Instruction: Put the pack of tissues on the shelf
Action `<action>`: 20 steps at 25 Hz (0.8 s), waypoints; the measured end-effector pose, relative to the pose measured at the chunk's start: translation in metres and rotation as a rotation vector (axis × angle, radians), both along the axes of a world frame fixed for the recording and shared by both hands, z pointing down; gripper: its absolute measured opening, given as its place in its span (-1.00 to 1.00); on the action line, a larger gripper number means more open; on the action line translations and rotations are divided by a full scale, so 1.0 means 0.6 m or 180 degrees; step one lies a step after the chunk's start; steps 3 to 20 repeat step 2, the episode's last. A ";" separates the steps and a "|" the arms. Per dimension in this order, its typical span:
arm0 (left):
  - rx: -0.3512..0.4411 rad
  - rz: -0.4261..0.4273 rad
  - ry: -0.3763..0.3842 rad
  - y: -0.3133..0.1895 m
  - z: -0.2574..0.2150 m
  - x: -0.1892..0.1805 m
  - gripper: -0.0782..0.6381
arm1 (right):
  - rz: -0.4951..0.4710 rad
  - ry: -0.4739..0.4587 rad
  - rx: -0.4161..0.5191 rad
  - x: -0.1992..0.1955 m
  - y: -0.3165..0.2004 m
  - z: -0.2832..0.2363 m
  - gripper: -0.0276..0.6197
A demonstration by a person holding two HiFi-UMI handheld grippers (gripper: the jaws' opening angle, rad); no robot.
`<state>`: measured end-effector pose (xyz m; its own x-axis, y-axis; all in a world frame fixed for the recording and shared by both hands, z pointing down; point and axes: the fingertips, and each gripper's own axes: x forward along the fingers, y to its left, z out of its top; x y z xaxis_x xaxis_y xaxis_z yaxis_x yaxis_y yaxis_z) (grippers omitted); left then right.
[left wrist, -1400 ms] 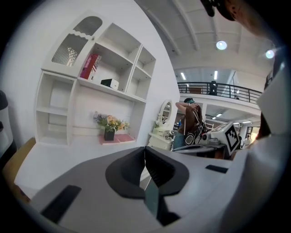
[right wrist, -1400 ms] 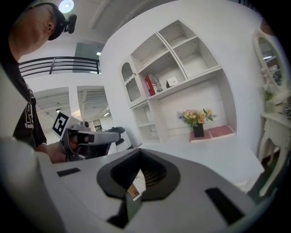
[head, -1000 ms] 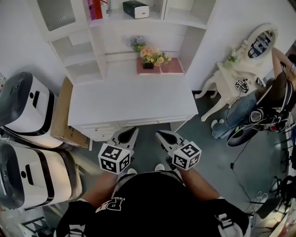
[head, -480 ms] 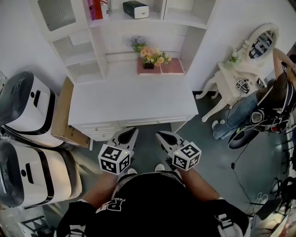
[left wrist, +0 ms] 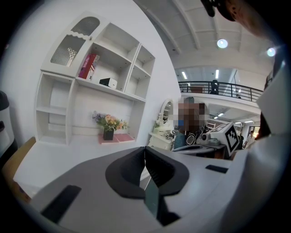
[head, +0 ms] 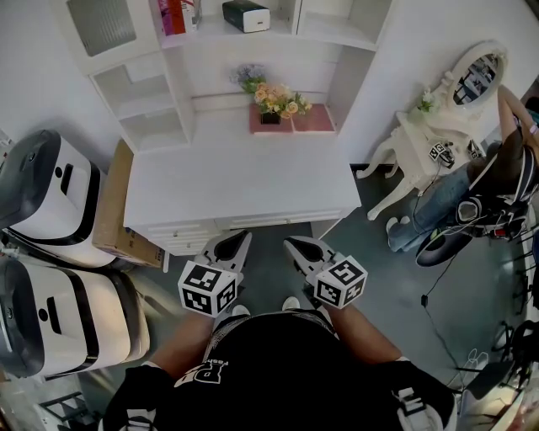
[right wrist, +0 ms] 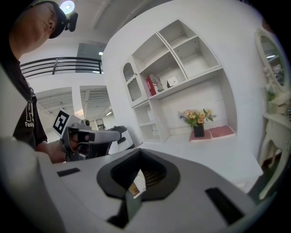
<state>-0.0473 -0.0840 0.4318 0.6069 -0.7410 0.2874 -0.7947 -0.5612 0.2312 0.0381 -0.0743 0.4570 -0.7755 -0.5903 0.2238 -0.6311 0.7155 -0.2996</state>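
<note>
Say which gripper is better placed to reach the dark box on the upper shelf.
Left, narrowly. Both are shut and empty by the front edge of the desk, but the dark box sits almost straight ahead of the left gripper; the right gripper would reach across.

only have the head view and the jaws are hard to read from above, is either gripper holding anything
Observer: Neither. In their own views the left gripper and the right gripper both have their jaws together, with nothing gripped.
Operator: ok, what's above the dark box, my view cuts off there
Observer: Another row of shelf compartments sits above the dark box. I see nothing in them.
</note>
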 end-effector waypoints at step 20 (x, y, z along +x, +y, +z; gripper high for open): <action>0.0004 0.0000 -0.0002 0.000 0.000 0.000 -0.74 | -0.0006 0.0003 -0.0003 -0.001 0.000 0.001 -0.90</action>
